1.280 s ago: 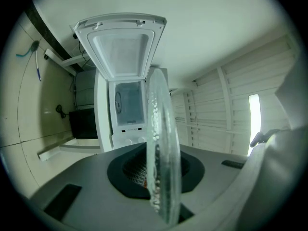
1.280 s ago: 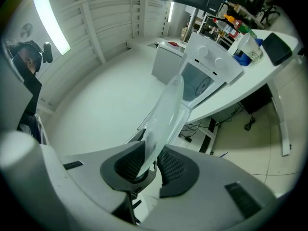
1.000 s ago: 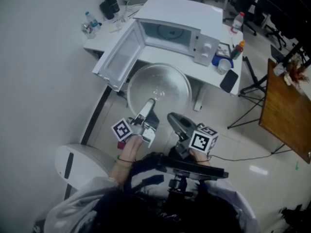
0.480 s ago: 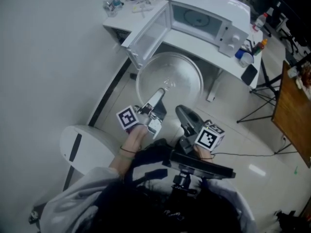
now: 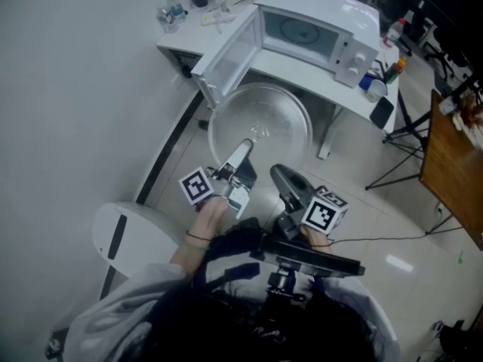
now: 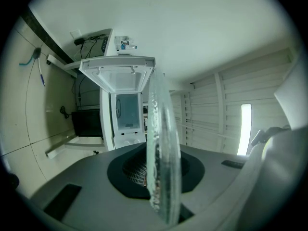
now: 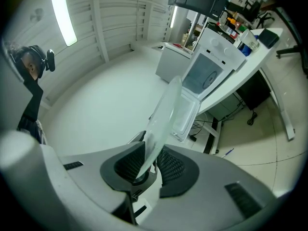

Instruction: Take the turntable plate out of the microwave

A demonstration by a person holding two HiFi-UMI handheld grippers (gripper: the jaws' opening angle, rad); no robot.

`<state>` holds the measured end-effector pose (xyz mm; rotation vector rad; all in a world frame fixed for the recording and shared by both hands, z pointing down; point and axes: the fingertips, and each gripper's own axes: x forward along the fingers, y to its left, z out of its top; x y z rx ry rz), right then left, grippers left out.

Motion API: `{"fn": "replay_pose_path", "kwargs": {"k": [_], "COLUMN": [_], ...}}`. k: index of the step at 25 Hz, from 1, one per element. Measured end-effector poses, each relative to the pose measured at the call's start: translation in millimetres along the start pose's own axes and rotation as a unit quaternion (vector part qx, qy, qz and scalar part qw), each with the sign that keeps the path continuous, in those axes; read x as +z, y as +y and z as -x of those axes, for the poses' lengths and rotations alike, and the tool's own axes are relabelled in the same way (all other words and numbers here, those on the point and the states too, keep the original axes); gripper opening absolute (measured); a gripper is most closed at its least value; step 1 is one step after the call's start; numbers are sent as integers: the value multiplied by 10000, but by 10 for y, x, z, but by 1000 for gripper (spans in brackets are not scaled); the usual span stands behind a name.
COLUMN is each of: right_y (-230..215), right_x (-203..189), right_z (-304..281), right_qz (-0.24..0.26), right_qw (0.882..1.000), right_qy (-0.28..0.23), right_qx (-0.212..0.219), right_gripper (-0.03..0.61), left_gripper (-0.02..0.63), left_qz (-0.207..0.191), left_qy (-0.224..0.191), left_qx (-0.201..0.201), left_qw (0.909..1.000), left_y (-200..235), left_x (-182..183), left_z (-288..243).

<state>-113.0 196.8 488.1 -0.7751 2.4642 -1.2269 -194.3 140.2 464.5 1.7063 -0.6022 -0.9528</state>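
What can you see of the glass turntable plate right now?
The turntable plate is a round, clear glass disc with a raised rim. It is outside the microwave, held roughly level in the air in front of its open door. The left gripper and right gripper each clamp its near rim.

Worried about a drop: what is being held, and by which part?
The glass plate, outside the microwave, is clamped by its near rim between the jaws of both the left gripper and the right gripper.
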Motion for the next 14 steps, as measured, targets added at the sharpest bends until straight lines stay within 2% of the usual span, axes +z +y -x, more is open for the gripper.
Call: {"fn": "replay_pose_path", "kwargs": {"k": [7,14], "right_y": [79,56], "right_x": [-49,-132], "right_z": [3,127], "right_qz": [99,60], "right_qw": [9999,9999], "right_qy": [45,29], "right_qx": [-13,-144], "right_gripper": [84,84], "left_gripper": [39,40], "left_qz": [72,98], "left_qy": [-69,1], "left_qx": [-105,-43], "left_qw": [9999,9999], "left_y": [-48,-11], "left_x": [5,-105], "left_z": [92,155]}}
